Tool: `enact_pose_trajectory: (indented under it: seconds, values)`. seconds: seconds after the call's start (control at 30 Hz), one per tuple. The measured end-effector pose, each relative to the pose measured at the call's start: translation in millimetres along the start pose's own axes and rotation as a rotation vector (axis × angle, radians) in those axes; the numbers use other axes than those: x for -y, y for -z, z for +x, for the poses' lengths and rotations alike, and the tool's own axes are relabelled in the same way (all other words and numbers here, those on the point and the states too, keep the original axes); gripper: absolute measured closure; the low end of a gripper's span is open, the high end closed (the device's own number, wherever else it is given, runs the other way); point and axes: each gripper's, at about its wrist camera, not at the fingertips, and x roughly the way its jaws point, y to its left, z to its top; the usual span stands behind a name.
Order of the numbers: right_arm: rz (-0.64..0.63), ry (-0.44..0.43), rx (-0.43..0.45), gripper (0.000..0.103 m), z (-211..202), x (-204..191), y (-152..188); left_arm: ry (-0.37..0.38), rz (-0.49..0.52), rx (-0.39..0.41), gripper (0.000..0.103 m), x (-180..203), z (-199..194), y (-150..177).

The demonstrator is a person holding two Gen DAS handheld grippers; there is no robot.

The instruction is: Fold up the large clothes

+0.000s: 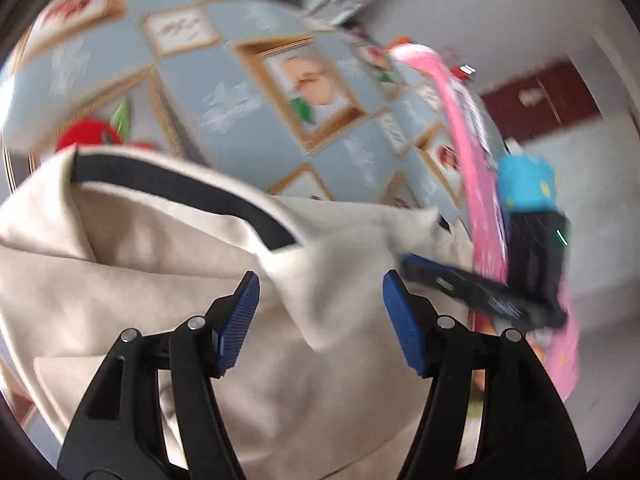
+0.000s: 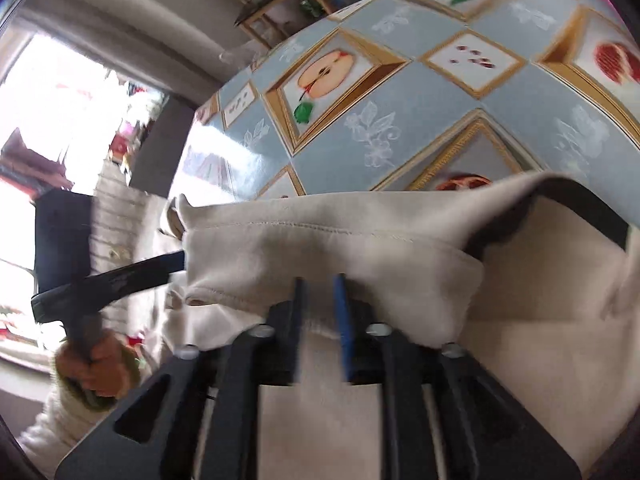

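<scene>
A cream garment [image 1: 140, 260] with a black neckband [image 1: 180, 188] lies bunched on the fruit-patterned tablecloth [image 1: 240, 100]. My left gripper [image 1: 320, 280] stands open above its folds, blue pads well apart and pressing on nothing. The right gripper [image 1: 408, 266] reaches in from the right at the cloth's edge. In the right wrist view the garment [image 2: 320, 232] shows a stitched hem folded over the table [image 2: 400, 120]. My right gripper [image 2: 319, 282] has a narrow gap between its fingers, with a cloth fold lying over the tips, blurred. A hand [image 2: 96, 368] holds the left gripper [image 2: 180, 258] at the left.
A pink strip [image 1: 460, 128] runs along the table's right edge. A dark red door [image 1: 536, 96] stands behind it. A wooden shelf [image 2: 280, 4] stands beyond the table's far edge, and a bright window [image 2: 60, 100] is at the left.
</scene>
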Motion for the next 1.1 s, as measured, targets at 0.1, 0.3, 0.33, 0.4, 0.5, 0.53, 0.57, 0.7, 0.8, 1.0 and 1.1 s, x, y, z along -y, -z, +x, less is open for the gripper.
enact_pose_trajectory:
  seconds: [0.1, 0.3, 0.33, 0.4, 0.5, 0.53, 0.57, 0.7, 0.8, 1.0, 1.1]
  values:
    - [0.048, -0.001, 0.059, 0.052, -28.1, 9.7, 6.0, 0.013, -0.056, -0.015, 0.042, -6.8, 11.4, -4.9]
    - [0.217, 0.013, 0.021, 0.049, -31.5, 52.5, 9.0, 0.048, -0.041, 0.017, 0.051, 0.2, 6.5, -4.8]
    - [0.23, -0.004, 0.001, 0.049, -25.7, 55.5, 9.4, 0.056, -0.036, 0.024, 0.051, 2.4, 4.1, -3.6]
    - [0.24, -0.032, -0.025, 0.049, -18.3, 57.7, 11.0, 0.077, -0.025, 0.03, 0.051, 5.6, -1.7, -1.2]
    - [0.244, -0.058, -0.044, 0.053, -11.9, 58.0, 9.8, 0.101, -0.025, 0.006, 0.053, 3.8, -3.5, 2.6]
    - [0.255, -0.075, -0.054, 0.056, -9.6, 59.0, 9.5, 0.1, -0.033, -0.01, 0.056, 1.0, -0.8, 3.1]
    - [0.266, -0.089, -0.065, 0.059, -7.6, 59.8, 9.6, 0.097, -0.045, -0.024, 0.059, -2.3, 1.7, 3.3]
    - [0.289, -0.119, -0.093, 0.061, -1.3, 61.3, 11.1, 0.119, -0.071, -0.054, 0.068, -8.7, 7.0, 4.6]
    - [0.259, -0.117, -0.107, 0.069, -0.1, 56.7, 13.1, 0.115, -0.048, -0.066, 0.069, -4.1, 10.8, 5.8]
    - [0.006, 0.084, -0.105, 0.088, -0.1, 20.9, 13.9, -0.204, 0.312, -0.041, 0.084, 38.7, 18.4, 15.3]
    - [-0.115, 0.222, -0.095, 0.089, 6.8, 1.0, 6.8, -0.355, 0.477, -0.007, 0.086, 57.7, 28.2, 20.5]
